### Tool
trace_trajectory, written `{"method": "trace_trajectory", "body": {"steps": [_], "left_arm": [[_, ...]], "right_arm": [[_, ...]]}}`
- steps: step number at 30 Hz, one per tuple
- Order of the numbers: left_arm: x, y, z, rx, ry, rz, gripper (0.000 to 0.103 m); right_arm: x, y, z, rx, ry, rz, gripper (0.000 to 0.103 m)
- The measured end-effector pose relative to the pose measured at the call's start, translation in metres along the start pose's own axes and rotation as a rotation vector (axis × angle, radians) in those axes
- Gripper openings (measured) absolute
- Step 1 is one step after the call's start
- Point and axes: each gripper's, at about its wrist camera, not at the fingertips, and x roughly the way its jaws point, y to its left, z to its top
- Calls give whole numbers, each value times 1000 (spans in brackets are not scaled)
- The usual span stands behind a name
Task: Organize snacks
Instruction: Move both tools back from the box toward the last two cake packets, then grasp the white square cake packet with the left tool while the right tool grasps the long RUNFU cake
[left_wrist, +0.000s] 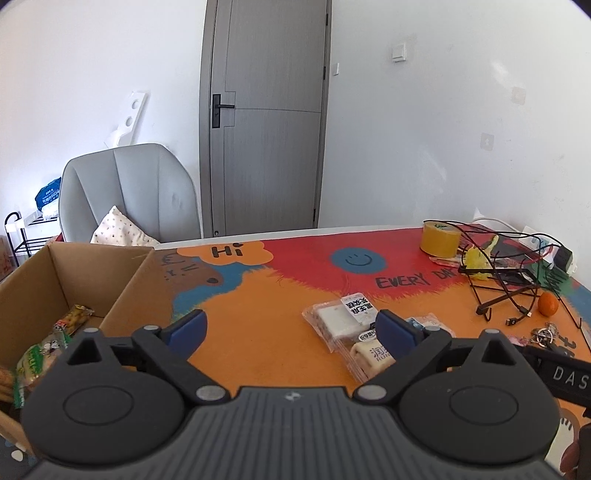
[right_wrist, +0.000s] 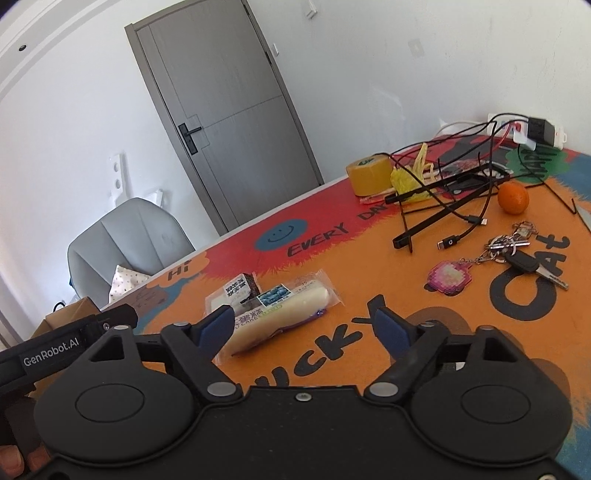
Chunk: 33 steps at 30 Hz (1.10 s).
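Nearest in the right wrist view, the right tongs (right_wrist: 301, 325) stand open with nothing between the blue pads, and the long white cake packet (right_wrist: 280, 314) lies just ahead of them on the surface (right_wrist: 461, 321), its near end touching or just beside the left pad (right_wrist: 218, 326). Its long axis runs from that near-left end away to the far right, slantwise to the line between the pads, so the coming grip seems to call for a shift leftward or a roll of the wrist to take it across its narrow width. The left tongs (left_wrist: 291, 332) are open too and empty; in their view the snack packets (left_wrist: 343, 325) lie ahead and to the right, the nearest one partly behind the right pad (left_wrist: 391, 334), not between the two. By my reading the right hand is the nearer and better placed. Behind the white packet a second packet with a black label (right_wrist: 240, 291) rests against it. Farther left, the cardboard box (left_wrist: 55, 269) already holds several snacks (left_wrist: 48, 350), the likely destination. Beyond lie a tape roll (left_wrist: 441, 238), cables (right_wrist: 454, 199), an orange (right_wrist: 512, 198) and keys (right_wrist: 517, 251).
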Motion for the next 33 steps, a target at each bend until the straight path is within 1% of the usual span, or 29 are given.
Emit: {"method": "trace_trajectory", "body": {"steps": [3,6,12,18,26,33], "left_arm": [[10,-1,4,0,12,7,94],[19,0,7,-2,23,16,94],[36,4,12,-4,47,31,94],[53,8,21,-14,74,42,94],[74,6,28,-20,90,38,94],[91,8,27,-37,119,38,94]], "right_arm": [[9,-1,3,7,18,8,77],[20,1,7,8,42,19,71],[49,8,9,23,104,41,71],[73,15,14,34,156,39,72],[105,21,22,27,210,-7,72],[124,28,23,-19,222,-43,74]]}}
